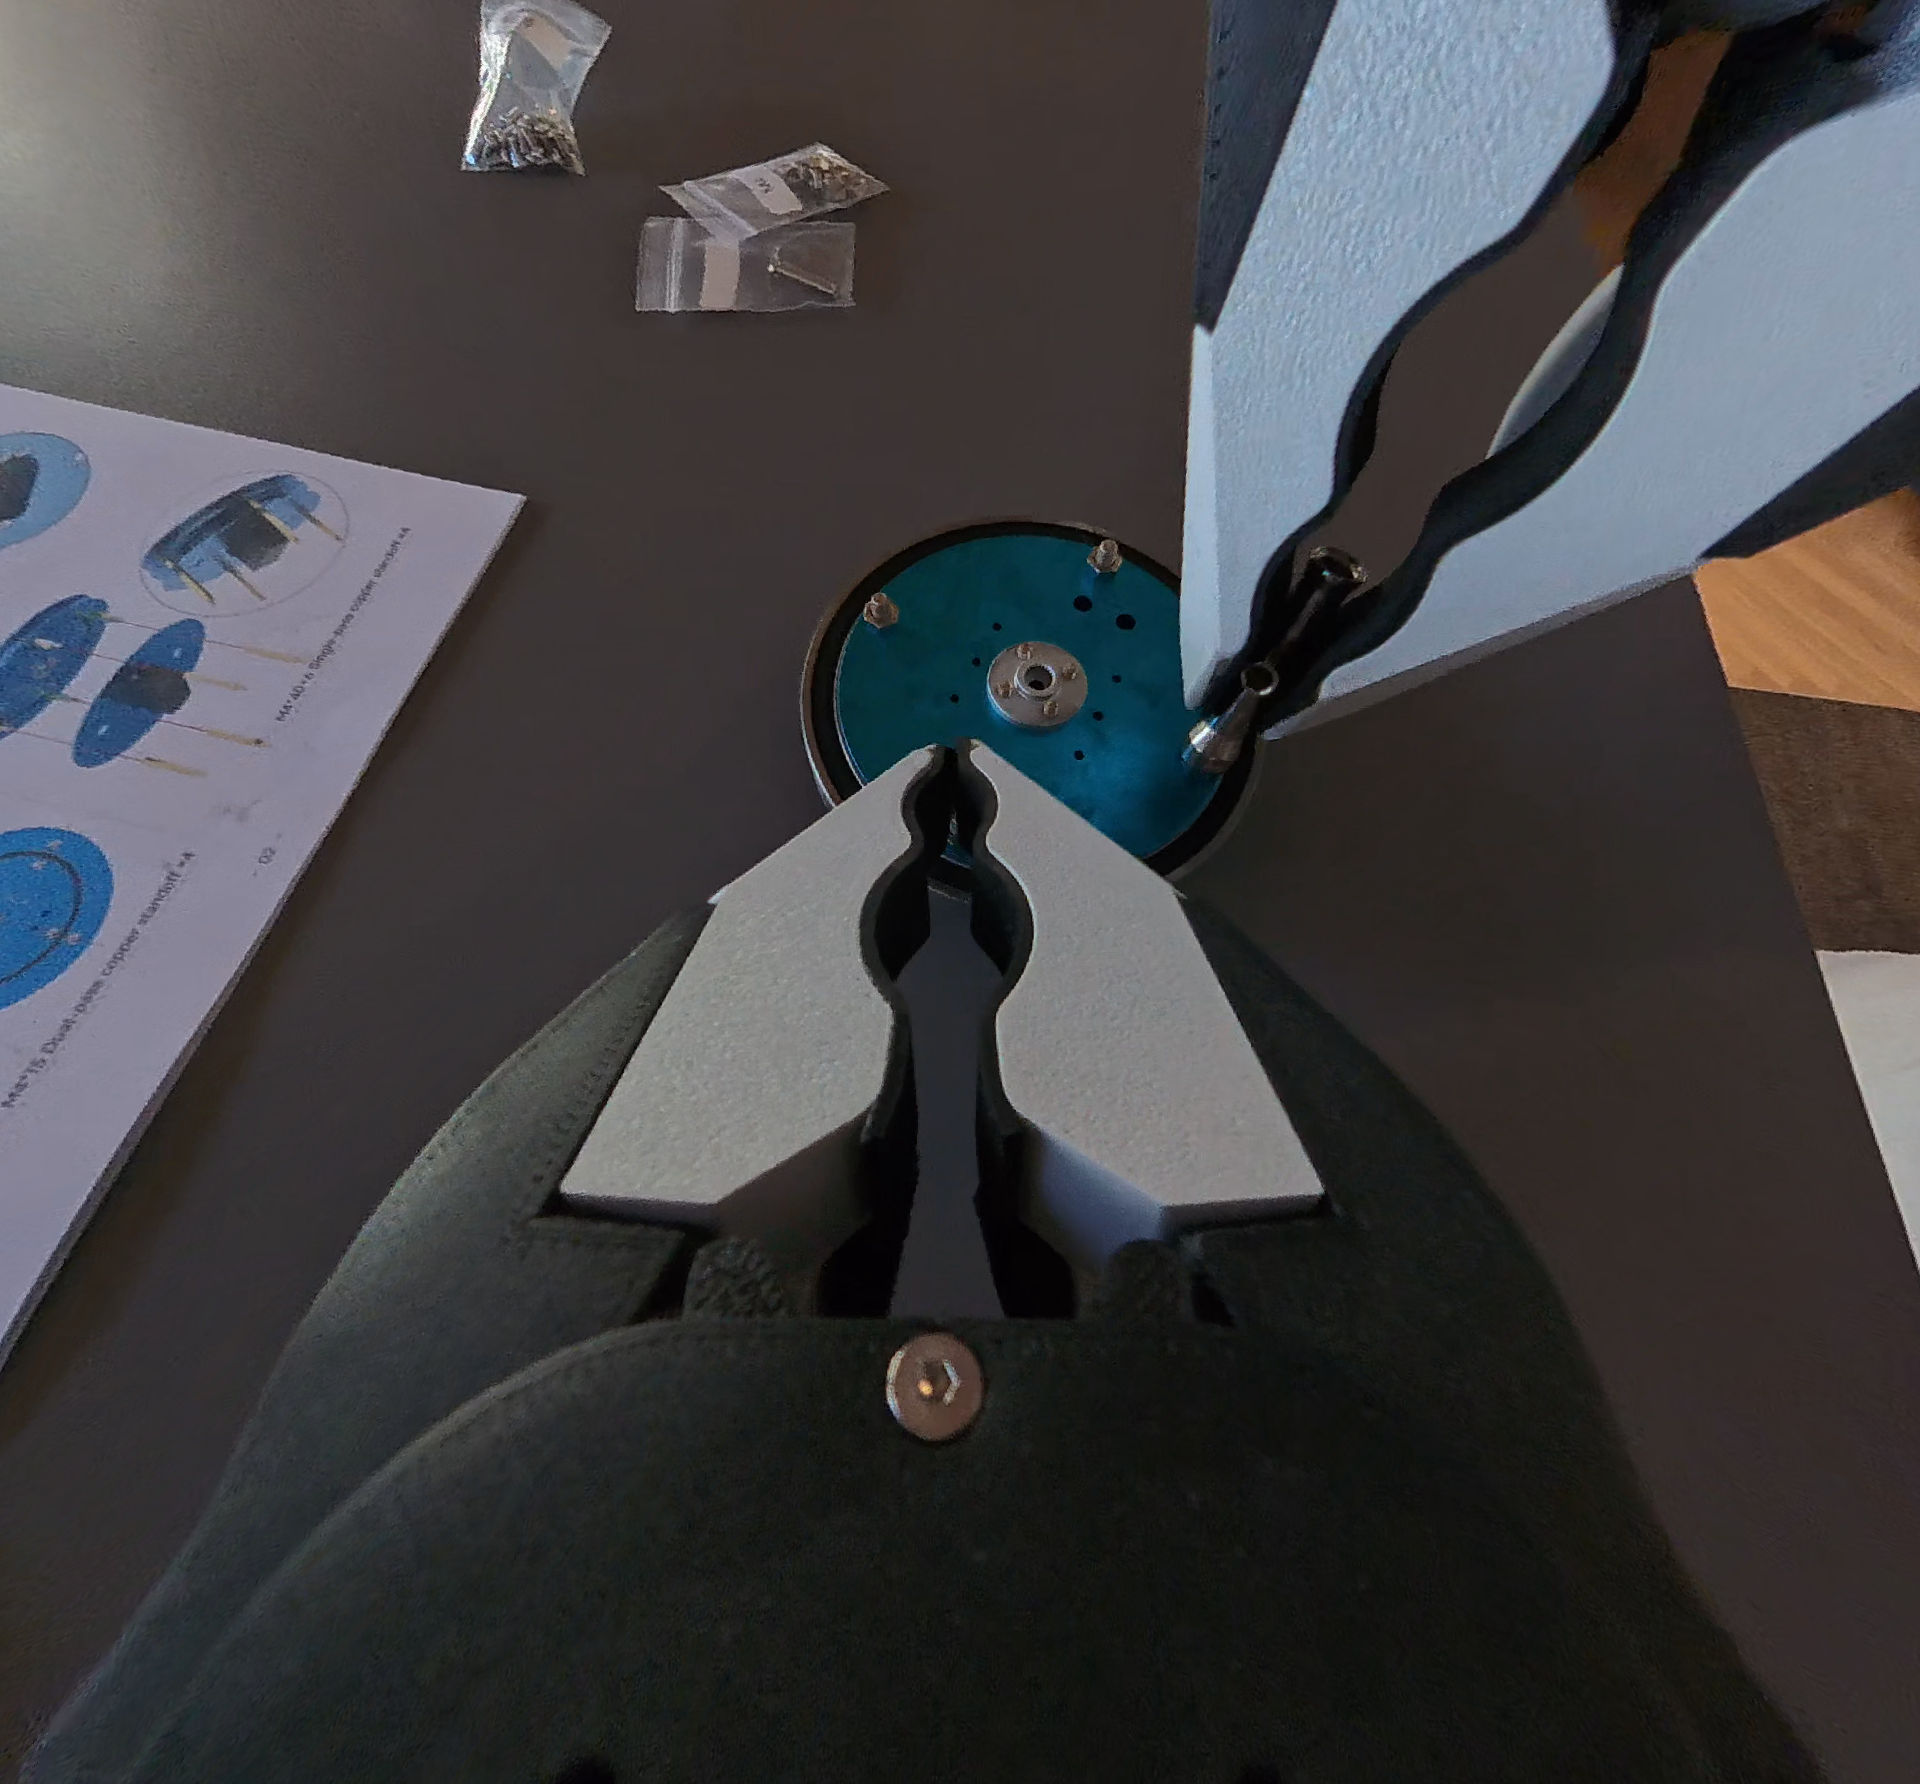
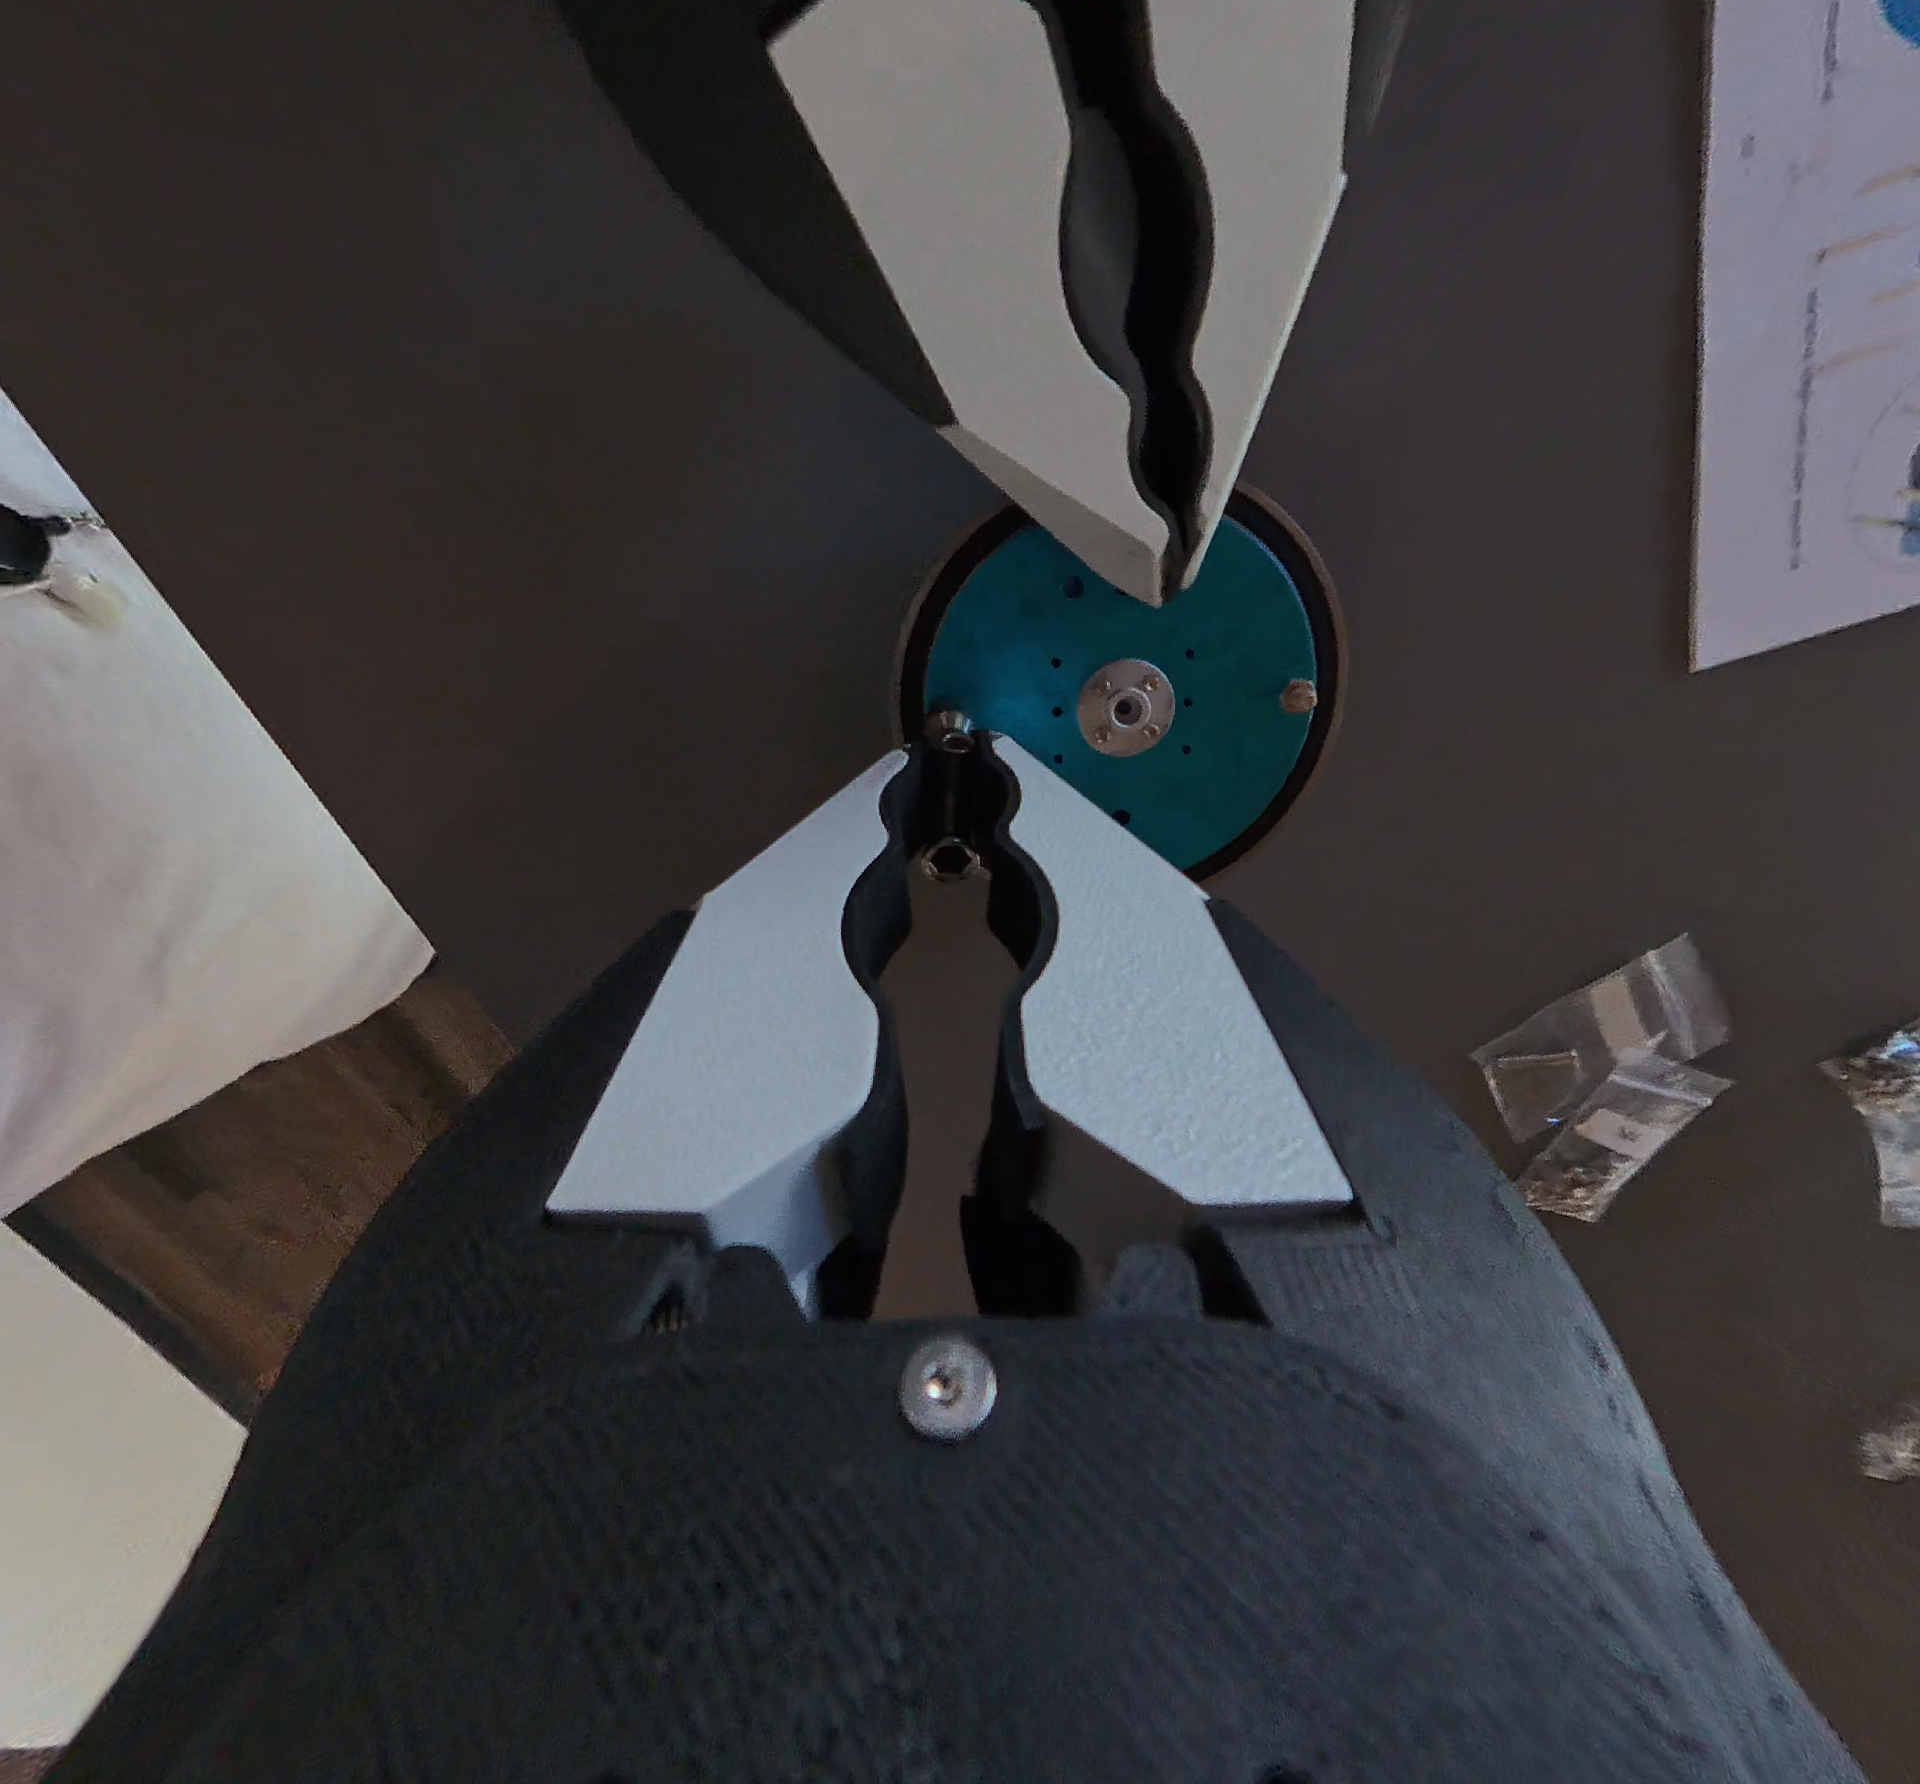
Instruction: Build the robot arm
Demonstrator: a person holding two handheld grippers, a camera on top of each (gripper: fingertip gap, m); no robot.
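Clamping a slim black screwdriver bit between the closed fingers of the right tool, with a silver socket tip at its end set on a standoff at the rim of the teal round plate. Resting flat on the dark desk, inside a black ring, with a silver hub at its middle and small brass standoffs upright near its edge. Pressing down on the near edge of that plate with the left tool, fingers drawn together, nothing visible between them; seen from the right wrist view as a white point touching the plate's far side. Lying to the left of the plate, well apart, a printed instruction sheet with blue diagrams. Scattered farther off on the desk, several small clear bags of screws, two of them overlapping. Showing past the desk's edge, a wooden floor.
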